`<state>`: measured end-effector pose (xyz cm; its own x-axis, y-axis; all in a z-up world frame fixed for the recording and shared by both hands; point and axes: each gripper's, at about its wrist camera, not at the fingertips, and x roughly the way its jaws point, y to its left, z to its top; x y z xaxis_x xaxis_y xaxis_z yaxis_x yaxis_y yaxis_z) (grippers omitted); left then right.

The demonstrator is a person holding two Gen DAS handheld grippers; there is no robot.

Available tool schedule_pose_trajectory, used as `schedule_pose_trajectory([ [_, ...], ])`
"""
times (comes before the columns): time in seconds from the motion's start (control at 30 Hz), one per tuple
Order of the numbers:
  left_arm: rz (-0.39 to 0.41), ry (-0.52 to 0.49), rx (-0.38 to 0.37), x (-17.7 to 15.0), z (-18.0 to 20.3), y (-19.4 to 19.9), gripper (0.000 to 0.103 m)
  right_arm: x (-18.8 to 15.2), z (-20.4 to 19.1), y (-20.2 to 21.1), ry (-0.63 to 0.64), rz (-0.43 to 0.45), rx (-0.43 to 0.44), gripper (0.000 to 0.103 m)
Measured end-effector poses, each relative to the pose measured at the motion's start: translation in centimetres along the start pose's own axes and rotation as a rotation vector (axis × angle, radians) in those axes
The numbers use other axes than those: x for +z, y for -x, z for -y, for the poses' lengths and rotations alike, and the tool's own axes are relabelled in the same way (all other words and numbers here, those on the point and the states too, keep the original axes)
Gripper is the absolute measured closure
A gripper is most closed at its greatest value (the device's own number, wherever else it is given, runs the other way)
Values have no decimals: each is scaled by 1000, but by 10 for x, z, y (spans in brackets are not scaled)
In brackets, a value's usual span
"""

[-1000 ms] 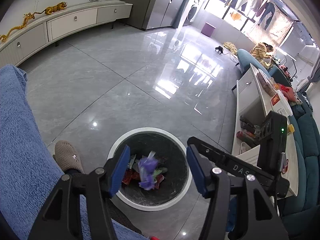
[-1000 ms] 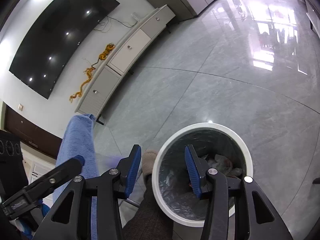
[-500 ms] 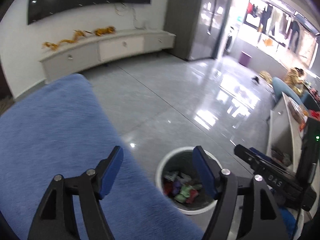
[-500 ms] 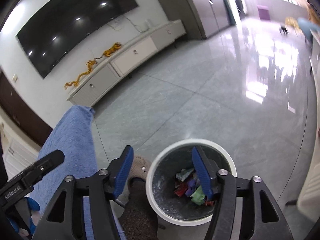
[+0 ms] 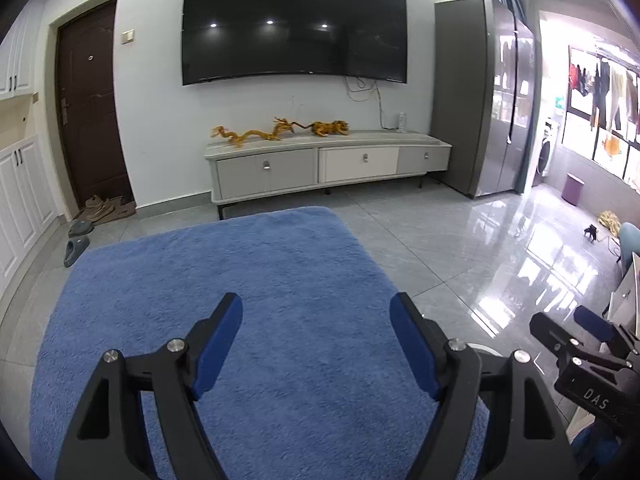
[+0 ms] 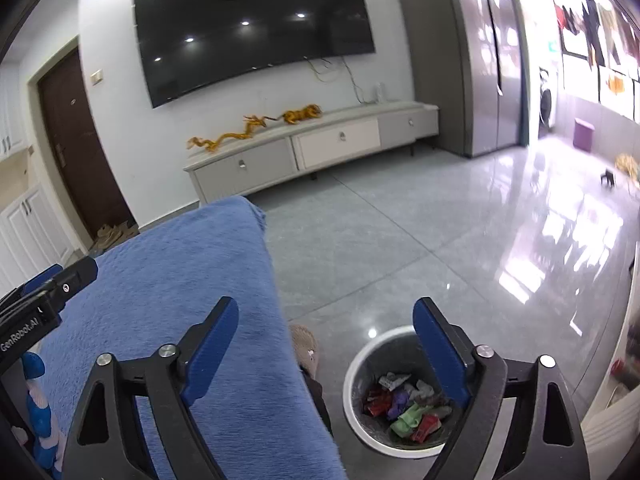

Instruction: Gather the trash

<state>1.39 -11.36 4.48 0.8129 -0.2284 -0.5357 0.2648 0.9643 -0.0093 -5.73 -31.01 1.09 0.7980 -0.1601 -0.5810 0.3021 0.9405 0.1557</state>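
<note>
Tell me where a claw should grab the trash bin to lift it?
Probably the white rim of the trash bin, coming straight down from above. The bin stands upright and open, so its thin round edge fits between two fingers, one inside and one outside. The right claw is open and nearest.

Blue pads on the black left hand-held gripper (image 5: 316, 344) and right hand-held gripper (image 6: 326, 346). Plain blue cloth (image 5: 280, 280). Lower right, white-rimmed grey bin (image 6: 362, 364) with red, green, purple wrappers (image 6: 404, 404). Glossy grey floor tiles (image 6: 400, 240).
</note>
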Motion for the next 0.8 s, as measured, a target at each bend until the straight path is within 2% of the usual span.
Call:
schedule_pose_trajectory([
  [0.2,41,2,47,-5,-17,16,28,3,-27,18,58,73,-61,1],
  [0.4,59,12,71,-7,-27,18,28,2,-31,23,86,124,-133,1],
  [0.5,57,16,78,-7,-28,13,27,1,-26,23,82,131,-159,1],
  [0.6,46,16,86,-8,-27,5,21,0,-17,18,64,129,-185,0],
  [0.8,16,-6,74,-15,-21,-8,21,-5,-2,4,34,94,-220,0],
])
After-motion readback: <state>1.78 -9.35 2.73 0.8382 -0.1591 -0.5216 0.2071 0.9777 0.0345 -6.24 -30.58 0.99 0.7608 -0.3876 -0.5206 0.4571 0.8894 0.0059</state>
